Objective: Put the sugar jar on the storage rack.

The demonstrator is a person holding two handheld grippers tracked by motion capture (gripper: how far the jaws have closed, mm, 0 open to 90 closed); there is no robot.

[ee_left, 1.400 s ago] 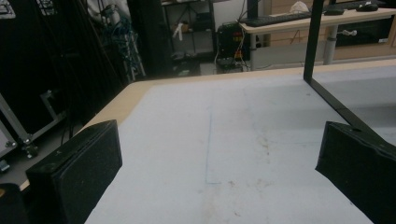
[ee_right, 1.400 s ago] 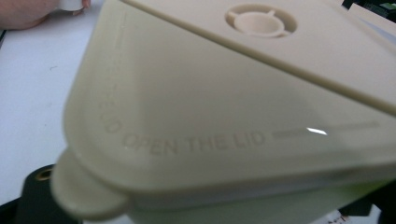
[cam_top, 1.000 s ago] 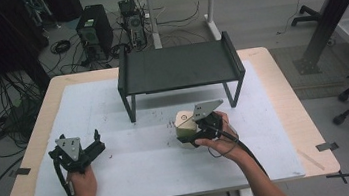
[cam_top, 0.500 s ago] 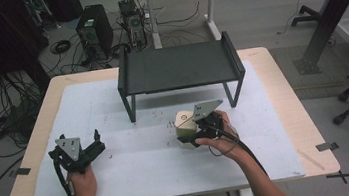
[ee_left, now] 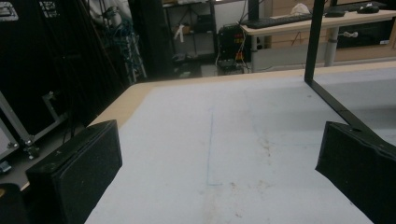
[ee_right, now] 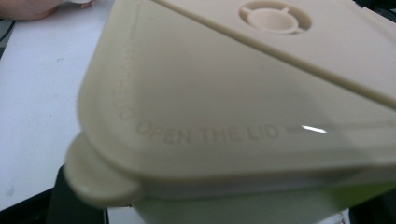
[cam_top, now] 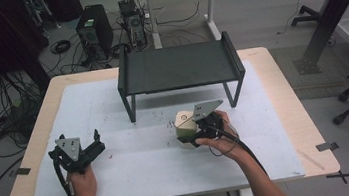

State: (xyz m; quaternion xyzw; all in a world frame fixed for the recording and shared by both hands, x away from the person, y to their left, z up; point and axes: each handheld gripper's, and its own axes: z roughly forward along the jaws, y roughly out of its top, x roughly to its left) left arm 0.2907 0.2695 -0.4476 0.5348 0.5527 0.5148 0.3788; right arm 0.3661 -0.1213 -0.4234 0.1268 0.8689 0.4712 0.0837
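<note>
A small container with a beige lid (cam_top: 182, 122) rests on the white mat in front of the black rack. My right gripper (cam_top: 195, 131) comes in from its right side and is shut on the container, with a hand wrapped around the gripper body. In the right gripper view the lid (ee_right: 243, 93) sits very close, with "OPEN THE LID" raised on it and a round tab at its corner; the pale green container body (ee_right: 261, 205) shows beneath. My left gripper (cam_top: 98, 142) rests at the mat's left, open, with nothing between its jaws (ee_left: 215, 177).
A black metal rack (cam_top: 179, 67) stands at the back middle of the table, its leg (ee_left: 314, 42) seen from the left gripper view. The white mat (cam_top: 141, 167) covers most of the wooden tabletop. Desks, computers and cables stand on the floor beyond.
</note>
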